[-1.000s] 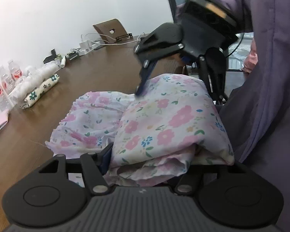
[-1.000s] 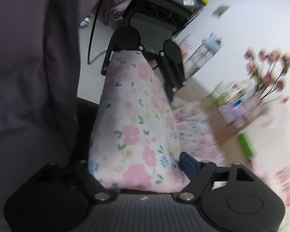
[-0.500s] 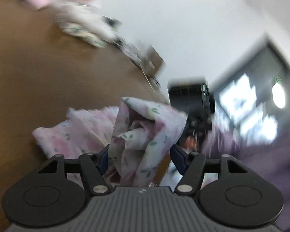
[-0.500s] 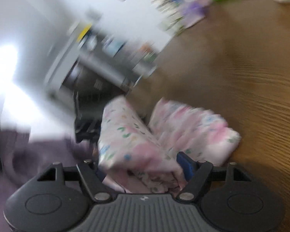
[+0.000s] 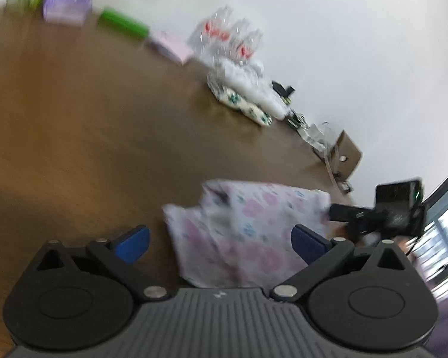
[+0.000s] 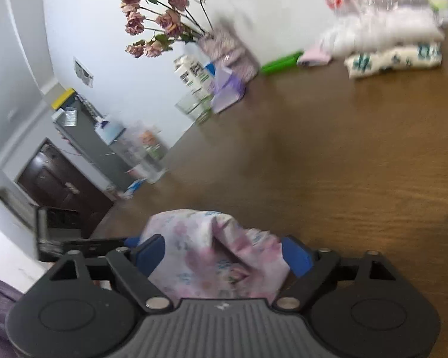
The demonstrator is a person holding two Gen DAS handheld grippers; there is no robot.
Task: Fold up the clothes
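My left hand-held gripper (image 5: 221,243) stands spread wide above the brown bench (image 5: 74,137), its blue pads clear of the floral garment (image 5: 248,232) lying bunched between them. My right hand-held gripper (image 6: 224,253) is wide too, the same garment heaped between its pads; whether they touch the cloth I cannot tell. Against the far wall sit water bottles (image 5: 230,38), a folded leaf-print cloth (image 5: 242,104) and a vase of dried roses (image 6: 164,21). Both views are blurred.
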